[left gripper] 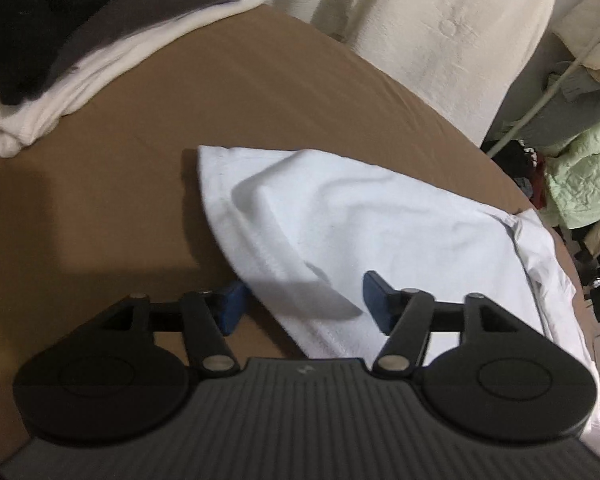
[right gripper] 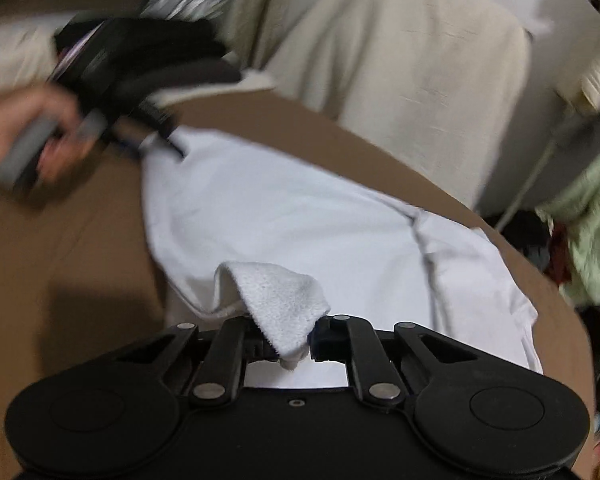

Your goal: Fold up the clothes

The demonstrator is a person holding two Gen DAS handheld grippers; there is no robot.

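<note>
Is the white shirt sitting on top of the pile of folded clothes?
No, the white cotton shirt lies by itself on the brown table, apart from the stack of folded black, grey and white clothes.

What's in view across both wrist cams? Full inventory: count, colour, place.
white garment: 1, white, spread mid-table, one corner pinched up
table: 1, brown cover
folded stack: 1, black and grey on white, far left of table
draped seat: 1, cream, behind table
green fabric: 1, pale green, right, off the table
left claw: open, straddling the garment's hem
right claw: shut on the garment's corner
hand: 1, holding the left claw
</note>
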